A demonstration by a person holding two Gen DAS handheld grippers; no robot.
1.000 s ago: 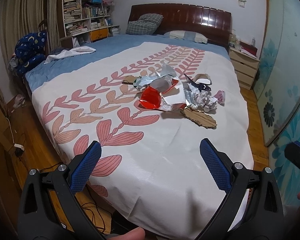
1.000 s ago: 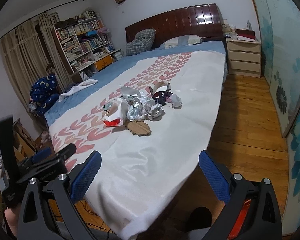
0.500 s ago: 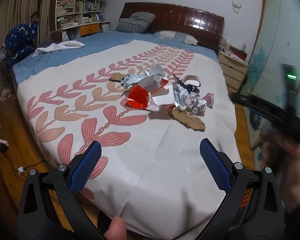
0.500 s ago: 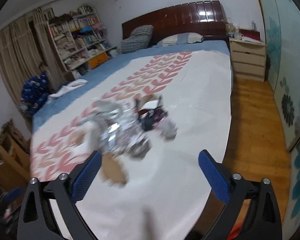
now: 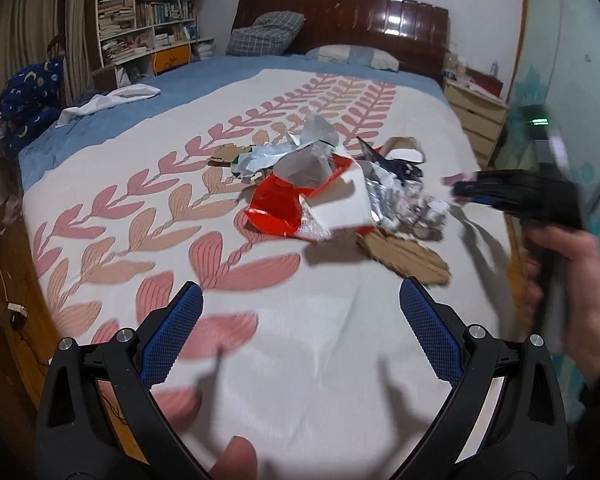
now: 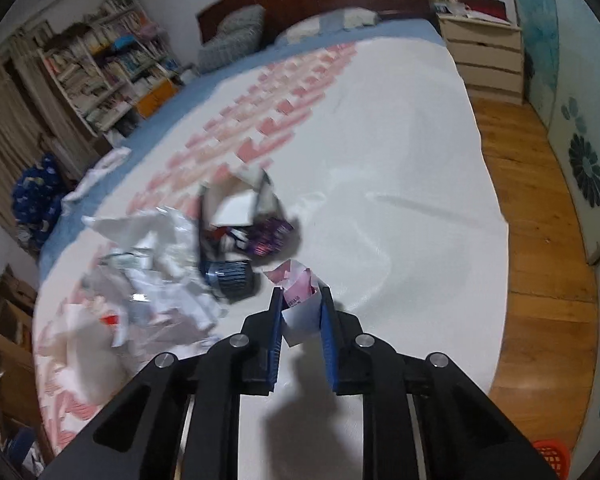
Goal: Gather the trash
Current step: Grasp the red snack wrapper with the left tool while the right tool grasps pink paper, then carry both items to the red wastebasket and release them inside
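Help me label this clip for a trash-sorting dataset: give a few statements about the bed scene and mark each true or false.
1. The right gripper has a pink and white paper scrap between its fingers, and they are closing on it. True.
2. The left gripper is shut on a piece of cardboard. False: its fingers stand wide apart over bare bedspread, holding nothing.
3. The trash pile lies on the wooden floor. False: it lies on the bedspread.
4. A red foil wrapper lies in the pile. True.
5. A brown cardboard piece lies at the pile's near edge in the left wrist view. True.
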